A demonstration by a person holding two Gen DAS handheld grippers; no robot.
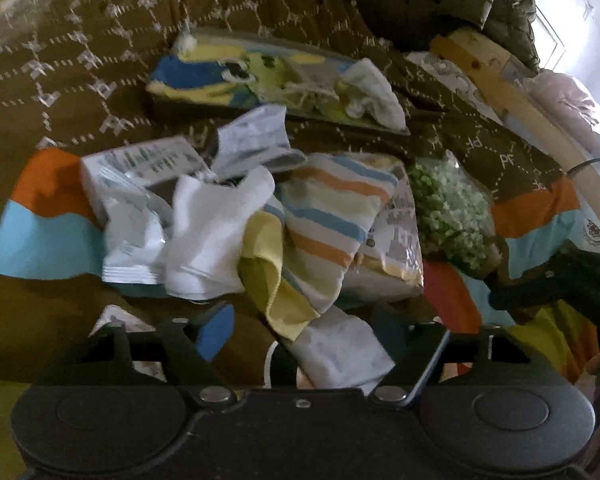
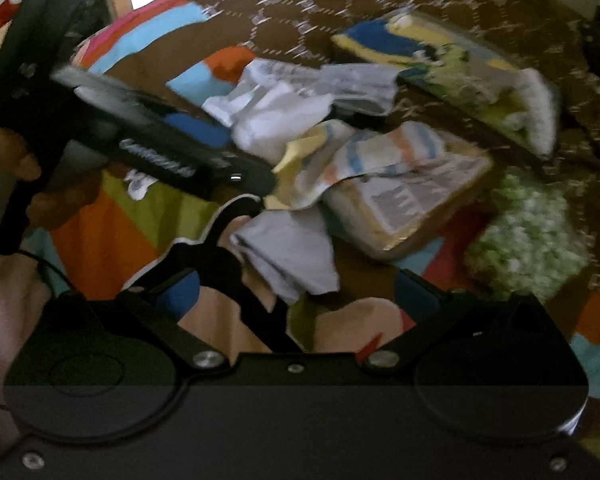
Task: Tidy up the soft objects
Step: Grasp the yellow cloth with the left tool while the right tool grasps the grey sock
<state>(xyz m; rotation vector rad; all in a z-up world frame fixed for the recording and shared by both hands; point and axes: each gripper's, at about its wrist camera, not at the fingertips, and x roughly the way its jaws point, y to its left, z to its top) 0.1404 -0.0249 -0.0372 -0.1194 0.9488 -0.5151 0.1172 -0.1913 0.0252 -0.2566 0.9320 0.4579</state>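
Left gripper [image 1: 324, 344] jaws apart, white cloth [image 1: 340, 356] lying between the fingers, pads not visibly pressing it; right gripper [image 2: 300, 292] jaws also spread, nothing clamped. Striped cloth [image 1: 324, 216] just ahead of left gripper, draped over a packet [image 1: 396, 248]; white sock [image 1: 216, 232] beside it; all on brown patterned bedspread [image 1: 100, 60]; green fluffy item [image 1: 452, 208] to the right.
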